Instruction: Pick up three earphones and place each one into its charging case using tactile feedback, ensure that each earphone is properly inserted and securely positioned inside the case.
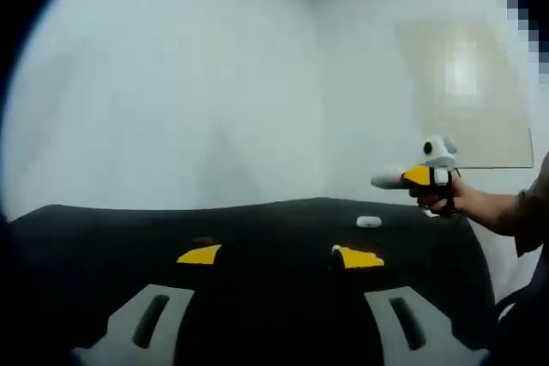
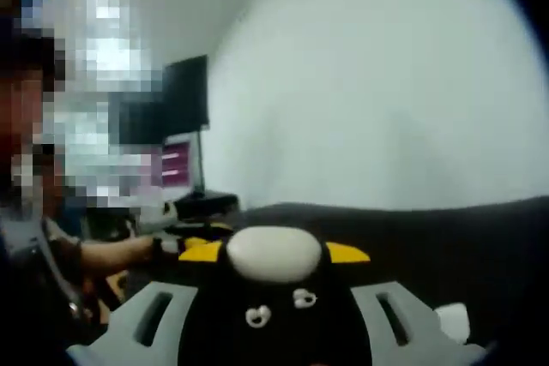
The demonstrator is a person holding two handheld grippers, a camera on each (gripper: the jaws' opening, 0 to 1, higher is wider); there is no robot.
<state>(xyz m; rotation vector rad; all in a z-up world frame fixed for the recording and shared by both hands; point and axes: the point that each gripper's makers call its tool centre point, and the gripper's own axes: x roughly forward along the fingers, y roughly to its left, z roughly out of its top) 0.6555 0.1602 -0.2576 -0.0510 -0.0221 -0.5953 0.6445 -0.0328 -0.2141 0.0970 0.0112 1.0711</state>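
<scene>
The right tool (image 2: 274, 276) is hovering with its jaws spread wide over the black counter (image 2: 429, 229), gripping nothing. Between the yellow-tipped jaws a white oval charging case (image 2: 273, 252) is sitting, and two small white earphones (image 2: 279, 308) are lying just in front of it, apart from each other. In the left gripper view, the left tool (image 1: 279, 256) is likewise standing open and empty above the counter (image 1: 257, 229), with a small white item (image 1: 369, 222), too blurred to name, lying farther off.

The step in hand looks like the first pick. It would go best by lowering the right tool squarely over one earphone, keeping clear of its neighbour and the case, then closing gently so the bud does not squirt out sideways.
</scene>
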